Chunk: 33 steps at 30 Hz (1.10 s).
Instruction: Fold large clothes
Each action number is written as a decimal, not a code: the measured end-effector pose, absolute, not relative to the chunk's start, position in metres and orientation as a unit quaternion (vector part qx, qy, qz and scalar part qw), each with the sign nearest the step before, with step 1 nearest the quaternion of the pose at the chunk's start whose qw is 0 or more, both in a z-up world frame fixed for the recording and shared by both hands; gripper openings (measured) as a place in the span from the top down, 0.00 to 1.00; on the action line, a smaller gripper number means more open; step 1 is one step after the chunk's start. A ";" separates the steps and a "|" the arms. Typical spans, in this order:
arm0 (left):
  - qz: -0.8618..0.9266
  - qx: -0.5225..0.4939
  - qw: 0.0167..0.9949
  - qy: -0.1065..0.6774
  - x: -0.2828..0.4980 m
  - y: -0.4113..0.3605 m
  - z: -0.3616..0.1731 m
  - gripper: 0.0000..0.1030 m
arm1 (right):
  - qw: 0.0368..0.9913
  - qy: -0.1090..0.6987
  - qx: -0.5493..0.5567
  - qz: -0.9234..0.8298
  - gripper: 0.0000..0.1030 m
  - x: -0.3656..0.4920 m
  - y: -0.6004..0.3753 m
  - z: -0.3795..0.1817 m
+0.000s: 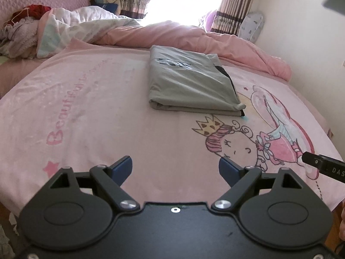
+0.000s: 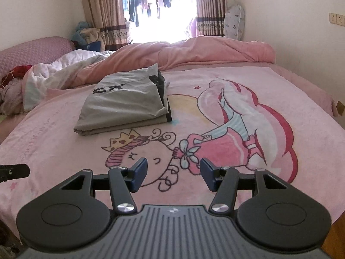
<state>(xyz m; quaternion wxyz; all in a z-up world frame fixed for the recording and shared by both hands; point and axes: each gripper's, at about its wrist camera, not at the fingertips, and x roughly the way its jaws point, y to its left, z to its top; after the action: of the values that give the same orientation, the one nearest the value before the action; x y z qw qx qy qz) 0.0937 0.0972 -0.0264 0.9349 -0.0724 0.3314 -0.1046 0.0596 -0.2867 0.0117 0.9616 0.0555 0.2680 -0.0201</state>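
Folded grey garment (image 1: 189, 79) flat on the pink bed (image 1: 107, 129), left tool (image 1: 175, 169) and right tool (image 2: 173, 173) both released, well short of it

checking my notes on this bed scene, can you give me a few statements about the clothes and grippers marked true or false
1. The grey garment lies folded on the pink blanket. True.
2. The left gripper is shut on the garment. False: it is open and empty, apart from the garment.
3. The right gripper is open over the cartoon princess print. True.
4. The folded garment sits on the purple pillow. False: it rests on the blanket, apart from the pillow.
5. A rumpled pink duvet lies beyond the garment, toward the window. True.
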 end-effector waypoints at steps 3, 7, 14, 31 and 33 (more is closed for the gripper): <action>-0.107 -0.071 0.934 0.333 0.097 0.094 -0.027 0.13 | 0.962 0.268 0.054 -0.018 0.36 0.057 -0.286 0.011; -0.110 -0.071 0.933 0.335 0.098 0.096 -0.026 0.13 | 0.961 0.271 0.056 -0.018 0.36 0.057 -0.287 0.011; -0.111 -0.070 0.932 0.339 0.103 0.094 -0.027 0.13 | 0.959 0.276 0.057 -0.020 0.36 0.060 -0.290 0.010; -0.109 -0.072 0.929 0.346 0.106 0.092 -0.029 0.13 | 0.959 0.278 0.057 -0.021 0.36 0.062 -0.292 0.008; -0.110 -0.071 0.929 0.347 0.106 0.092 -0.029 0.13 | 0.958 0.279 0.057 -0.022 0.36 0.063 -0.292 0.007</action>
<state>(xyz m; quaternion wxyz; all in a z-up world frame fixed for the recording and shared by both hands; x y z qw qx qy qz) 0.1062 0.0916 -0.0290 0.9287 -0.0713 0.3469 -0.1098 0.0627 -0.2924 0.0074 0.9583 0.0571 0.2791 -0.0224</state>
